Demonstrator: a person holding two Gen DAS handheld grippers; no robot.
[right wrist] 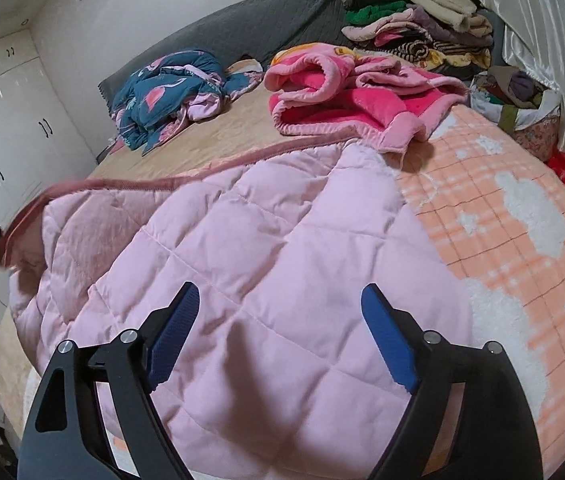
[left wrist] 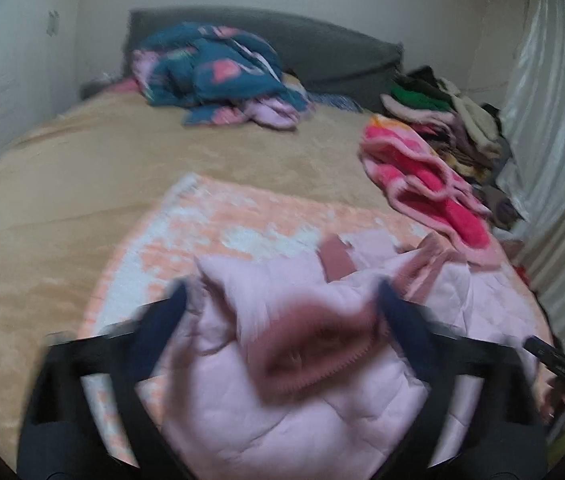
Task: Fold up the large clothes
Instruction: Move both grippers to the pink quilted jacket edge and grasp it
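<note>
A pale pink quilted coat (right wrist: 242,264) lies partly folded on the bed (left wrist: 82,168) (unfolded clothes remain far), both claws, left claw (left wrist: 282,292) and right claw (right wrist: 278,296), spread apart, gripping nothing.

Quilted pale pink cloth, smooth and matt, on the padded jacket (right wrist: 242,264). Fleecy plush on the hot pink blanket (right wrist: 346,96). Matt black plastic, ribbed blue pads (right wrist: 388,338), on the right claw (right wrist: 278,294). Glossy, perhaps satin, curtain (right wrist: 542,40).

Pale pink quilted garment (right wrist: 242,264), dusty-pink trim, lying rumpled on peach checked blanket, bed's near end
</note>
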